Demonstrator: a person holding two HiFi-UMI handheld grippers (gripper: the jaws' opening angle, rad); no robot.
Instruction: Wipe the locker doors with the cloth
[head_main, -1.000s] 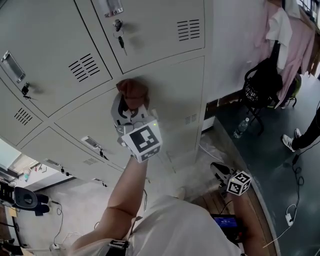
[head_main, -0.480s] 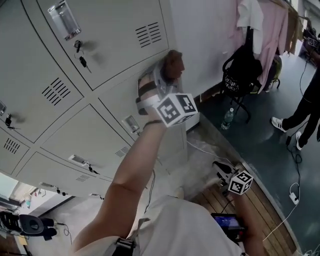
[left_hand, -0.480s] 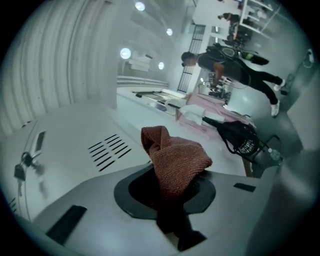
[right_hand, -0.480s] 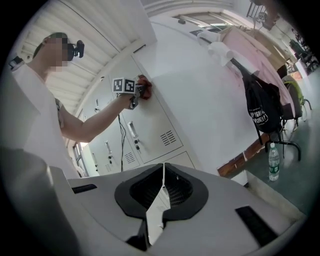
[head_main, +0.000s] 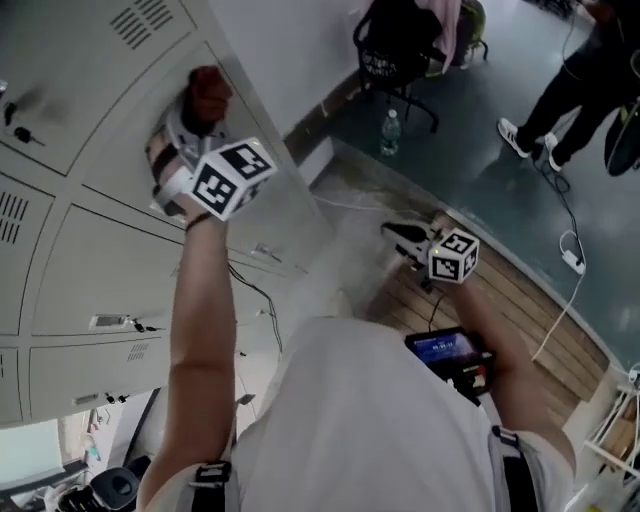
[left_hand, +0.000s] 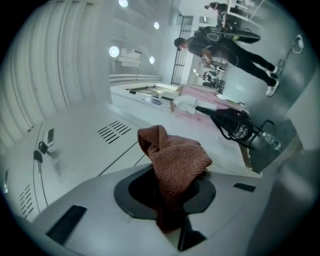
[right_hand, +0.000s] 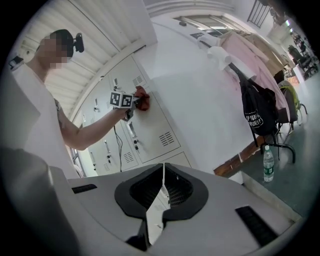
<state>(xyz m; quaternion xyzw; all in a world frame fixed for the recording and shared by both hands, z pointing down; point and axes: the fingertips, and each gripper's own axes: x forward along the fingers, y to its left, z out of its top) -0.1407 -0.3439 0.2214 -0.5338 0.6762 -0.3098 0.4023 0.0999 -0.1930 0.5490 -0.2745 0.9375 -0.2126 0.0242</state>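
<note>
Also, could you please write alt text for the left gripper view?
The jaws of the left gripper are shut on a reddish-brown cloth, close to a pale grey locker door. A black bag hangs behind.

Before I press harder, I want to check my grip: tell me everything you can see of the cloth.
The cloth is a reddish-brown rag with a ribbed, woven look, bunched and twisted into a lump. Its lower end is pinched between the shut jaws of the left gripper, and the rest bulges out beyond them. In the head view its front appears to be against a pale grey locker door, near a seam between doors.
</note>
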